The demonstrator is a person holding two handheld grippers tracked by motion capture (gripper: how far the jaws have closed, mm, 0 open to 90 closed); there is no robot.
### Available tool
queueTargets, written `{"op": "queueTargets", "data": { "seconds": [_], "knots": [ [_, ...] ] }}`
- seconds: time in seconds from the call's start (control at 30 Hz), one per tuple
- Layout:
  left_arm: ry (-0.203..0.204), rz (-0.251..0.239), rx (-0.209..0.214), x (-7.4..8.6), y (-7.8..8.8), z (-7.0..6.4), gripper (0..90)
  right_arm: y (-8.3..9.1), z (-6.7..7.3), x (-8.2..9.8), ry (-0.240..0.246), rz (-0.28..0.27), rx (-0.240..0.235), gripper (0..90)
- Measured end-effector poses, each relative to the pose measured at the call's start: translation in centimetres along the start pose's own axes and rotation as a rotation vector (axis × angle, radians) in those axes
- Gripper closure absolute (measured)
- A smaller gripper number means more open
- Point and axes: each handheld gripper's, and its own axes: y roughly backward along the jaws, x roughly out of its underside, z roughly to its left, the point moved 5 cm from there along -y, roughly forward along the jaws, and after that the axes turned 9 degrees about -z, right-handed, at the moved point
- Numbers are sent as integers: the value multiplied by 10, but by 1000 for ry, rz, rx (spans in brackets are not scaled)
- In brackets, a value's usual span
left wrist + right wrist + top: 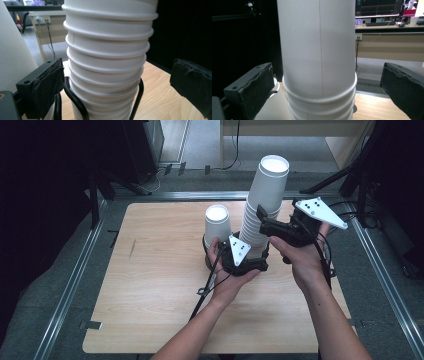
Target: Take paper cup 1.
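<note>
A tall stack of white paper cups point(262, 205) stands in a black wire holder point(75, 100) on the wooden table point(150, 295). My left gripper point(251, 252) sits low at the stack's base, open. In the left gripper view its pads point(48, 85) flank the ribbed rims point(107, 62); the right one stands well clear. My right gripper point(265, 222) is higher up, open around the stack. In the right gripper view the smooth top cup point(317, 45) rises between its pads point(404, 87) without touching them. A single white cup point(217, 222) stands just left of the stack.
The table's far edge meets a metal rail point(190, 195). Black stands and cables point(350, 175) crowd the back right. A desk with monitors point(384, 15) is far behind. Bare wood point(150, 270) lies to the left and in front of the cups.
</note>
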Motion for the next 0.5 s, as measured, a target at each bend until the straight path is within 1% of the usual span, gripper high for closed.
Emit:
{"op": "queueTargets", "data": {
  "seconds": [0.07,0.17,0.23,0.37,0.43,0.5],
  "knots": [
    [11,2,-10,2,-3,0,0,-5,0,-3,1,6,8,0],
    [-1,1,-16,2,-7,-1,0,-12,0,-7,10,6,11,0],
    [-17,-3,-18,1,-9,-3,0,-15,0,-10,11,0,10,0],
    [0,-10,-22,-2,-13,-3,0,-24,1,-12,-7,5,-3,0],
    [0,-15,-30,-3,-15,-3,0,-28,2,-10,4,11,-2,0],
    [1,-7,-41,-4,-17,-3,0,-32,3,-9,17,21,3,0]
  ]
}}
